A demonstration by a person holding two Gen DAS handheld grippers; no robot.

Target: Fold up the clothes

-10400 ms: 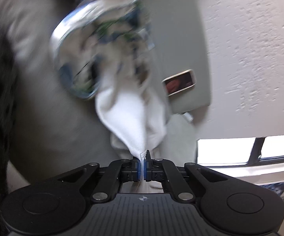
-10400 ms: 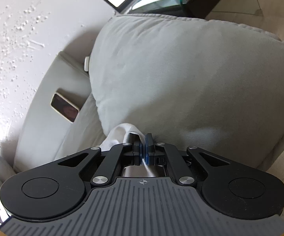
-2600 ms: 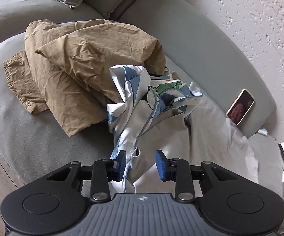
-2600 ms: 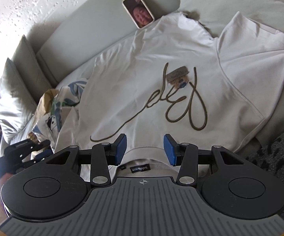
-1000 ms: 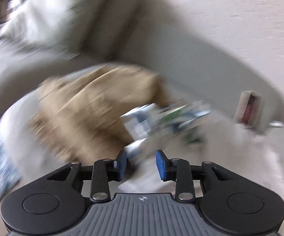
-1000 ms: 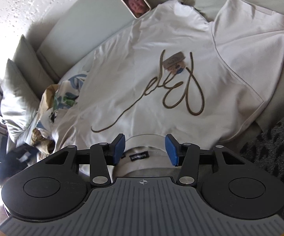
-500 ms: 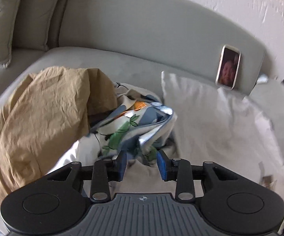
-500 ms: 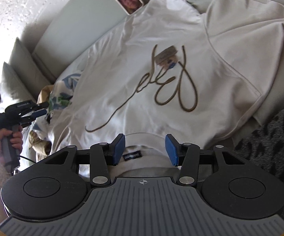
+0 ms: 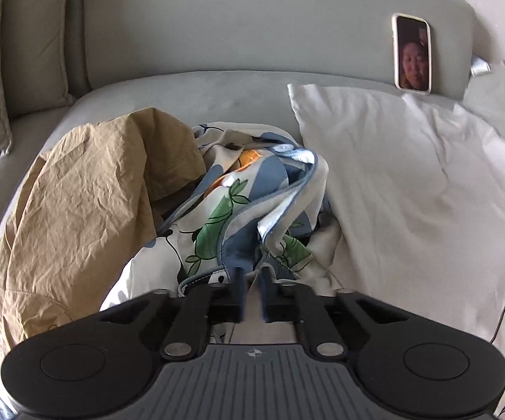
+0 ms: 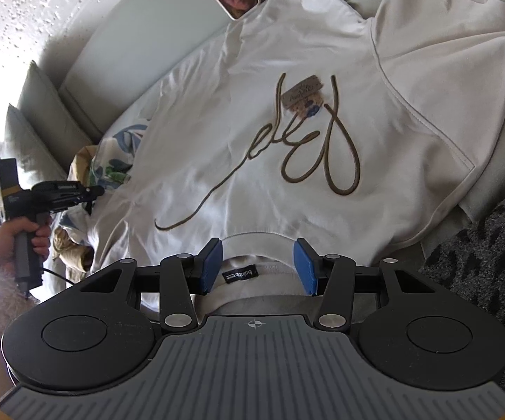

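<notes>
Since half a second ago the left gripper [image 9: 251, 288] has been closing, now pinching at the white T-shirt [image 10: 322, 147] edge spread on the sofa [image 9: 217, 35], risking snagging the floral garment [image 9: 245, 203] alongside, while the right gripper [image 10: 257, 266] is hanging unclenched over the collar.

We see a curved, pale grey upholstered sofa [image 9: 217, 80] under everything; a white-cased smartphone [image 9: 412, 53] leans upright against its backrest, screen lit; two beige square cushions [image 9: 35, 31] stand at the sofa's left end; behind the backrest we see a rough, speckled white plaster wall [image 10: 42, 10]; a dark leopard-patterned fuzzy fabric [image 10: 486, 262] fills the right wrist view's lower right edge.
</notes>
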